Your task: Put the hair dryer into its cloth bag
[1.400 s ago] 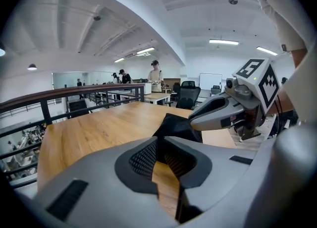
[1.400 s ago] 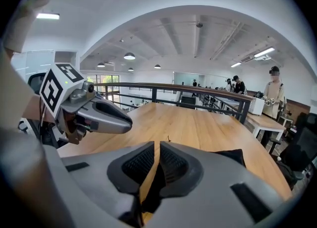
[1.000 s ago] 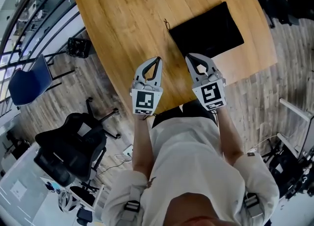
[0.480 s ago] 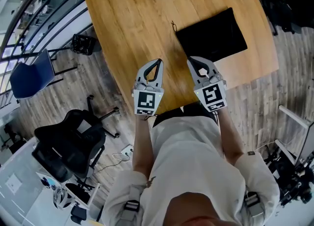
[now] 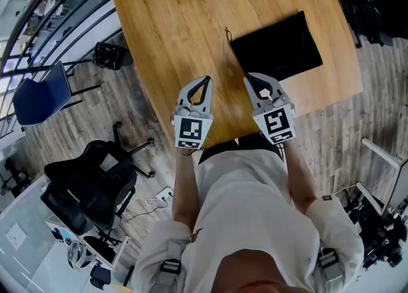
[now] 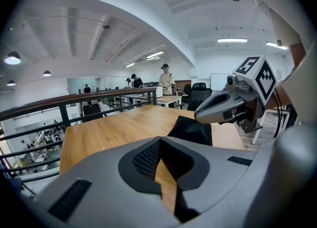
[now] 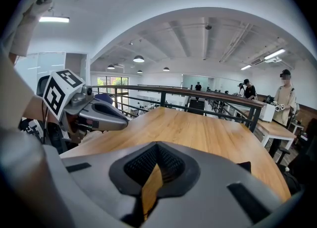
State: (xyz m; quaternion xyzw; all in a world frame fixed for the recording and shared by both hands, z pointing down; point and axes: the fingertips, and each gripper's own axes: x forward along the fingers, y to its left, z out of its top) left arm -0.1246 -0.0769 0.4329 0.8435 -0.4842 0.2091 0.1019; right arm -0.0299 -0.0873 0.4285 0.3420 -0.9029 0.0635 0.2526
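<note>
A black cloth bag (image 5: 275,46) lies flat on the wooden table (image 5: 185,18), its drawstring trailing from the near left corner. No hair dryer shows in any view. My left gripper (image 5: 205,79) hovers over the table's near edge, shut and empty, well left of the bag. Just short of the bag's near edge my right gripper (image 5: 247,76) is also shut, with nothing in it. The left gripper view shows the bag (image 6: 193,130) ahead and the right gripper (image 6: 199,118) beside it. In the right gripper view the left gripper (image 7: 127,123) is at the left and a bag corner (image 7: 243,166) peeks out at the right.
A blue chair (image 5: 35,100) and a black office chair (image 5: 89,183) stand on the floor left of the table. A railing (image 7: 198,98) runs beyond the table's far side. People stand far off by other desks (image 6: 166,76).
The head view has shifted a little; both grippers and the bag stay where they were.
</note>
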